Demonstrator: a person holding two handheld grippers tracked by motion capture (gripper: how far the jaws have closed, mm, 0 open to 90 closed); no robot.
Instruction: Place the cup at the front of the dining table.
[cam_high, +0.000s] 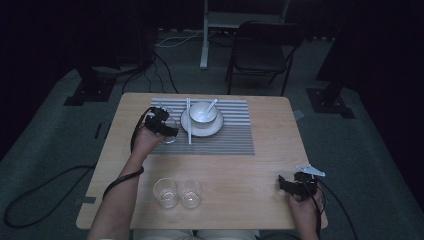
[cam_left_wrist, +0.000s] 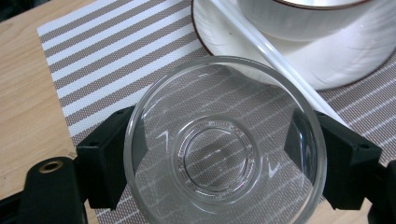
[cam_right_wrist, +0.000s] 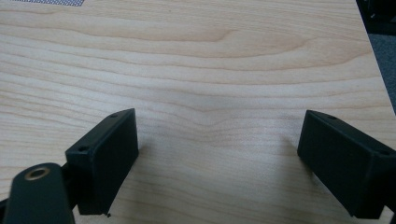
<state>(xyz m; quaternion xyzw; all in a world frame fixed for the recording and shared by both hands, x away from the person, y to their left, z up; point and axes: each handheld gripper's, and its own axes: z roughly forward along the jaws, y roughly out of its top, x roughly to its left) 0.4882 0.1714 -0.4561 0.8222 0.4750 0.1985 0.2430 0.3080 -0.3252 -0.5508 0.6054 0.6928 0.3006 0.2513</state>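
One clear round drinking glass (cam_left_wrist: 224, 144) sits between the two black jaws of the left gripper (cam_high: 162, 122), which are clamped on its sides. It is over the left part of the grey-and-white striped placemat (cam_high: 235, 132), just beside the white round plate (cam_high: 216, 129) with a white bowl (cam_high: 202, 112) on it. Two more clear glasses (cam_high: 177, 192) stand together near the front edge of the light wooden table (cam_high: 250, 175). The right gripper (cam_high: 292, 185) rests on the table, jaws apart, with nothing between them.
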